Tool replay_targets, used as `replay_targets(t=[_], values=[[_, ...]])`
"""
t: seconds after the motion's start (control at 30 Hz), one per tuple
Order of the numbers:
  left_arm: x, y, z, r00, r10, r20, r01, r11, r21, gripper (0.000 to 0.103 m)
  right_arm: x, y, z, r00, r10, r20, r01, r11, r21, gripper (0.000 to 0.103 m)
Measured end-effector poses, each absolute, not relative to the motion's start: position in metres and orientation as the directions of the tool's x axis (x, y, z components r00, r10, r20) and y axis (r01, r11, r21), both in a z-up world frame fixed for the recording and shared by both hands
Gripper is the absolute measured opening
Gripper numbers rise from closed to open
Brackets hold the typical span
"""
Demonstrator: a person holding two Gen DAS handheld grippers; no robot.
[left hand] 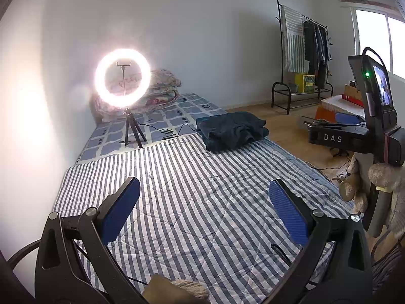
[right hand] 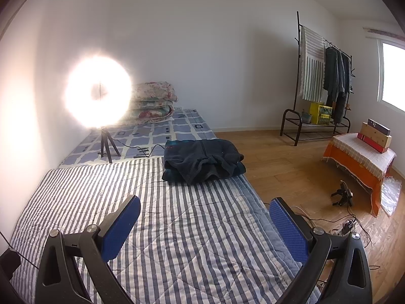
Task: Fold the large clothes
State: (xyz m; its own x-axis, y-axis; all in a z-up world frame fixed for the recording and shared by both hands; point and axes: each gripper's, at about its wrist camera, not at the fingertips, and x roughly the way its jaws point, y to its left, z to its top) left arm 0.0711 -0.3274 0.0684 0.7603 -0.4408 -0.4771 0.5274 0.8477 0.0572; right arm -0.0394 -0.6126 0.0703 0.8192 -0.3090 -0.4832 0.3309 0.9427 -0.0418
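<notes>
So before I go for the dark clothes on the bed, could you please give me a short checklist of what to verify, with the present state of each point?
1. Left gripper open and holding nothing: ok.
2. Right gripper open and holding nothing: ok.
3. Dark garment pile in view and uncovered, near the bed's floor-side edge: ok.
4. Striped quilt between grippers and pile bare: ok.
5. Black cable from the ring light runs close to the pile; touching it or not: cannot tell.
6. How many garments the pile holds: cannot tell.
</notes>
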Motion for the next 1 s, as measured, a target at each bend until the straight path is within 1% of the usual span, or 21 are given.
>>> replay_targets(t=[0.4, 0.73, 1.0], values=[[0.0737, -0.3267, 0.0689, 0.754, -0.437, -0.491, 0.52, 0.853, 0.037, 0.103, -0.0374, -0.6146, 0.068, 0.814, -0.307, -0.493, 0.33, 0.943, -0.042, 0.103], [0.0711, -0.3268, 0.0693, 0.767, -0.43, -0.477, 0.511, 0.858, 0.049, 0.103, -0.0381, -0.6153, 0.0658, 0.811, -0.308, -0.498, 0.331, 0.943, -0.043, 0.103], [0.0652, -0.3246, 0.0715, 0.802, -0.407, -0.437, 0.483, 0.872, 0.075, 0.103, -0.039, -0.6141, 0.0649, 0.809, -0.312, -0.498, 0.334, 0.941, -0.047, 0.103]])
